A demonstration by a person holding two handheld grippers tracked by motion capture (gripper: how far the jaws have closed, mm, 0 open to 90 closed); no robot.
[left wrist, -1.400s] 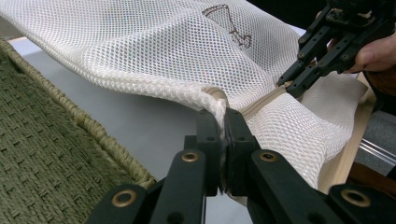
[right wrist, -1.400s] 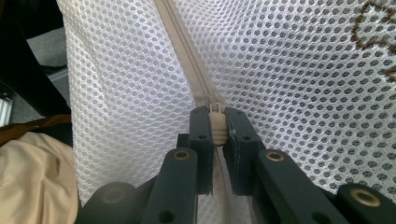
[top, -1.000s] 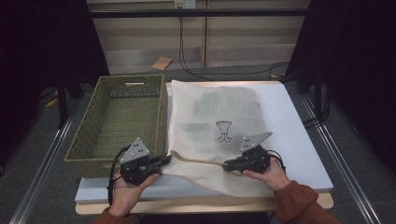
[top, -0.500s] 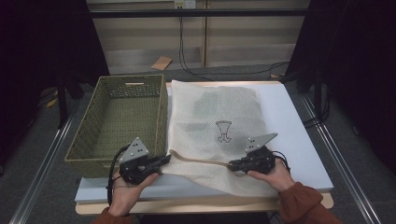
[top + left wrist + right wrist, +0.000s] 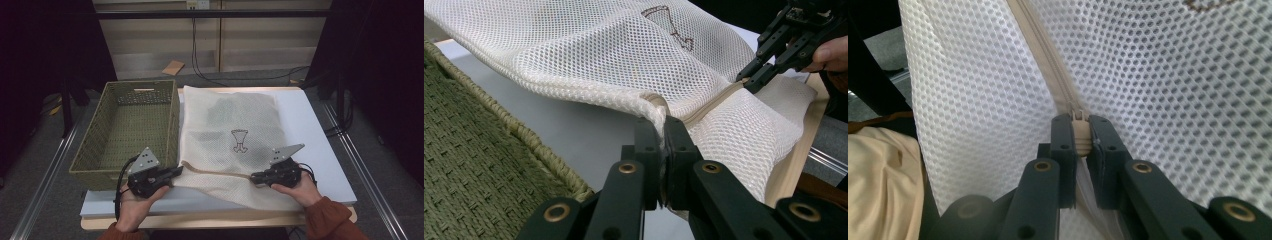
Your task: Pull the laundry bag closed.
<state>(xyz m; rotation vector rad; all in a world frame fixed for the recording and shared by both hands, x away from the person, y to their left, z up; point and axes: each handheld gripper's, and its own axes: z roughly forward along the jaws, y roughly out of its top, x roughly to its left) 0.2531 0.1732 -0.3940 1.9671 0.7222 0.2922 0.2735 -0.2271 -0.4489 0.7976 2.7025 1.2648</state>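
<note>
So the mesh bag (image 5: 235,145) is lying flat on the tabletop (image 5: 320,135), just right of the basket (image 5: 125,130), with its zipper edge running along the near edge between both hands. It's a soft, floppy, really light thing, nothing stiff in it apart from whatever dark stuff is inside, so it'll bunch and drag if you tug it by the netting. The left tool (image 5: 663,131) is clamped together on the corner of the bag where the zipper (image 5: 711,102) ends, near the basket's front corner, which looks like the anchor hold. The right tool (image 5: 1079,131) is pinched on the little beige zipper pull (image 5: 1079,135), jaws snug on both sides of it. That pull is tiny and probably slick, so I'd guess it can slip out if the pull goes off-line from the zipper track. Best bet is keeping the seam taut between the two holds, grabbing seam tape and not the open mesh, which could snag or stretch.
</note>
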